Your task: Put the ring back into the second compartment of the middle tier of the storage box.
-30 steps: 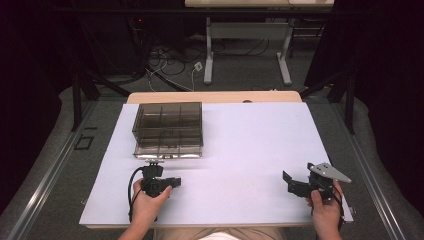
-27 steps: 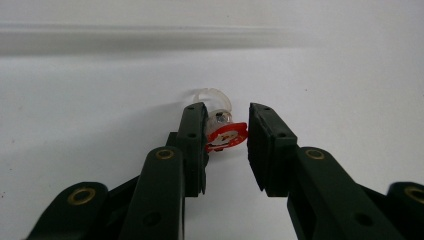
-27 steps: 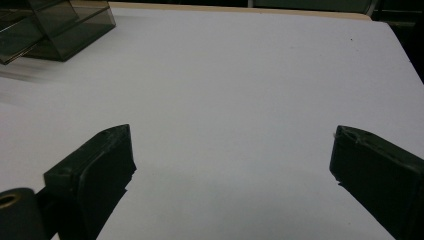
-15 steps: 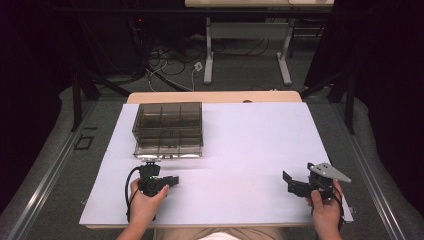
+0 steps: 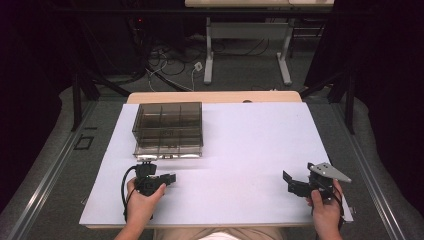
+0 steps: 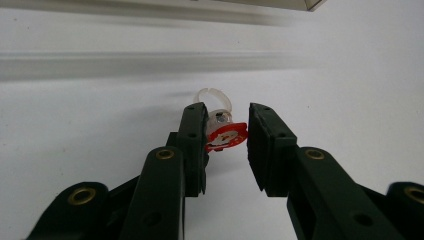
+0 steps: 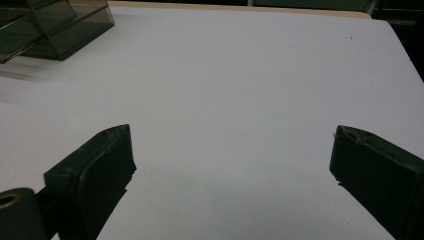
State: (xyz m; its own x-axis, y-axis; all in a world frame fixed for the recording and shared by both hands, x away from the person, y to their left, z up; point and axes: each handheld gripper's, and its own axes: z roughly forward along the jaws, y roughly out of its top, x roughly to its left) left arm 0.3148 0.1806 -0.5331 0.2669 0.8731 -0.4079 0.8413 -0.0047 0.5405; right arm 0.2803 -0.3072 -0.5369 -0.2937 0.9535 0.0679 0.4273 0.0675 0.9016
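In the left gripper view a small clear plastic ring (image 6: 225,132) with a red Santa disc sits between the black jaws of my left gripper (image 6: 227,112), which is shut on it just above the white sheet. In the high view the left gripper (image 5: 170,178) hovers near the front left of the sheet, in front of the smoky compartment box (image 5: 167,129). My right gripper (image 5: 289,181) stands at the front right, held by a hand. Seen from its own camera, the right gripper (image 7: 235,135) is wide open with bare sheet between its jaws.
A white sheet (image 5: 250,150) covers the wooden table. The transparent grey box (image 7: 55,25) with several compartments stands at the back left. Dark floor, cables and another table's legs (image 5: 209,55) lie beyond the far edge.
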